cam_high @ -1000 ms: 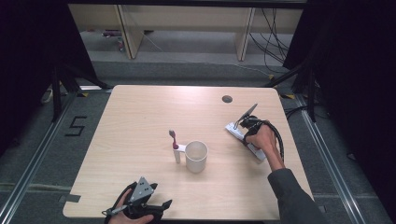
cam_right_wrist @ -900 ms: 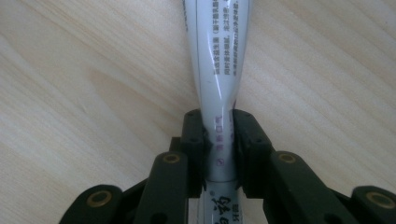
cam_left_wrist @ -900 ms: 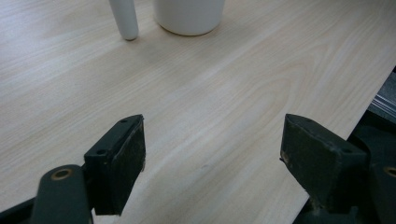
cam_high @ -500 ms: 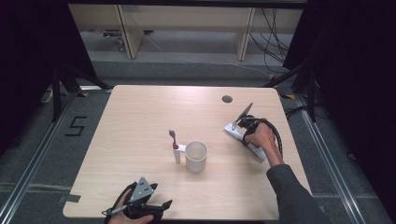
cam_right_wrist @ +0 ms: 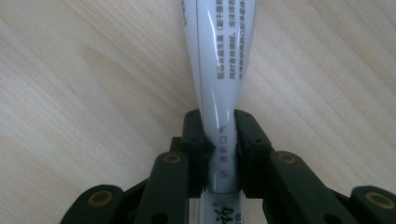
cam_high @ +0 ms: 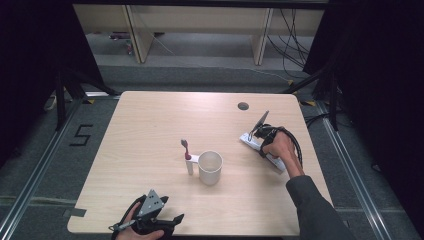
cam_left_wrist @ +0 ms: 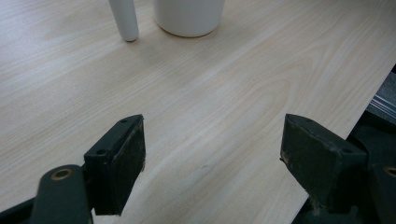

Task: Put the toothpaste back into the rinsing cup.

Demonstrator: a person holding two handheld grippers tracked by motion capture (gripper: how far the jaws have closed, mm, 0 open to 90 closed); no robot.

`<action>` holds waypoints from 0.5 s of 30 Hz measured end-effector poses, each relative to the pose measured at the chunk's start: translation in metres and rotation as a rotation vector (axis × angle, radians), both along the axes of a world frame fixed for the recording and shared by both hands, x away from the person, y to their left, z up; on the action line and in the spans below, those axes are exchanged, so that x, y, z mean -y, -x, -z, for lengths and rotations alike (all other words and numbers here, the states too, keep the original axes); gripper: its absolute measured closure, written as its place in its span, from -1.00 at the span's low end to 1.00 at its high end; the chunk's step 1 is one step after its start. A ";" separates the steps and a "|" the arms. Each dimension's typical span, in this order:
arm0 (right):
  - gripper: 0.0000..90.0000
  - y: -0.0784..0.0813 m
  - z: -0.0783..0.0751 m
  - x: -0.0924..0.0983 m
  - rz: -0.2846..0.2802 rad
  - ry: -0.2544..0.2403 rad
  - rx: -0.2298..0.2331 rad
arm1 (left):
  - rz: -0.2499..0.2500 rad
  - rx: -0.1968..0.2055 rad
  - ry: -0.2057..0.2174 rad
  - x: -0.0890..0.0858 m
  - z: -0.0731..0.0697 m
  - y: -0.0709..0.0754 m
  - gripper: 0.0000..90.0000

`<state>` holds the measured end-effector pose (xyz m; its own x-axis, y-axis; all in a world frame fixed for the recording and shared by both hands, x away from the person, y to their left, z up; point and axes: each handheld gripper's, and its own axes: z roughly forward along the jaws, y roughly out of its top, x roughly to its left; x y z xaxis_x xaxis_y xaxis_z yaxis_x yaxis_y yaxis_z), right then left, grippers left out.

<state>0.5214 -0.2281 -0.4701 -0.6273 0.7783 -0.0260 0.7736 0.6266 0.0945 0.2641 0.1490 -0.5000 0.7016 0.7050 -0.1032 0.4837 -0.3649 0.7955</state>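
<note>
High view: a person works at a pale wooden table (cam_high: pixel 150 130). The right gripper (cam_high: pixel 258 134) is down on a white toothpaste tube (cam_high: pixel 274 161) that lies flat near the table's right edge. A white cup (cam_high: pixel 210 167) stands near the middle, with an upright toothbrush (cam_high: pixel 186 156) in a white holder just beside it on the side toward the left edge. A small dark hole (cam_high: pixel 243 106) sits near the far edge.

Left gripper, high view: the left gripper (cam_high: pixel 150 222) rests in the hand at the near edge, toward the near left corner, well apart from the cup.

Left gripper view: the two black jaws stand wide apart over bare wood with nothing between them; the cup's base (cam_left_wrist: pixel 189 16) and the holder's foot (cam_left_wrist: pixel 125 21) show at the top.

Right gripper view: the jaws are clamped on the tube's narrow flattened end (cam_right_wrist: pixel 219 126), and the printed body runs away from them on the wood.

Progress, as judged: the tube appears gripped but not yet lifted. Carrying it toward the cup and toothbrush looks to be what remains.
</note>
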 end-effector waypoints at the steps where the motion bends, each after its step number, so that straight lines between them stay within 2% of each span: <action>1: 0.69 0.002 -0.001 0.003 0.004 -0.020 0.004 | 0.000 0.004 0.006 0.000 0.000 0.000 -0.51; 4: 0.69 0.003 -0.002 0.005 -0.004 -0.028 0.018 | -0.003 -0.003 0.009 0.000 0.001 0.000 -0.51; 6: 0.69 0.005 -0.007 0.008 -0.006 -0.049 0.032 | 0.003 -0.003 -0.018 -0.002 -0.001 -0.001 -0.51; 7: 0.69 0.005 -0.009 0.010 -0.026 -0.066 0.058 | 0.003 -0.002 -0.020 -0.002 -0.001 -0.001 -0.51; 12: 0.69 0.011 -0.027 0.017 -0.023 -0.173 0.118 | -0.008 -0.001 0.007 -0.001 0.000 -0.001 -0.51; 13: 0.69 0.012 -0.030 0.018 -0.022 -0.186 0.128 | -0.006 -0.005 -0.004 -0.002 -0.001 -0.001 -0.51; 14: 0.69 0.014 -0.032 0.018 -0.009 -0.196 0.126 | -0.013 0.000 0.016 -0.001 0.001 0.000 -0.51; 15: 0.70 0.016 -0.036 0.020 -0.019 -0.227 0.151 | -0.014 -0.005 0.010 -0.001 0.000 0.000 -0.51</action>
<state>0.5058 -0.2479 -0.4343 -0.6443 0.7629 0.0535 0.7280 0.5905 0.3482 0.2641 0.1501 -0.5001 0.6912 0.7136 -0.1141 0.4929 -0.3501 0.7965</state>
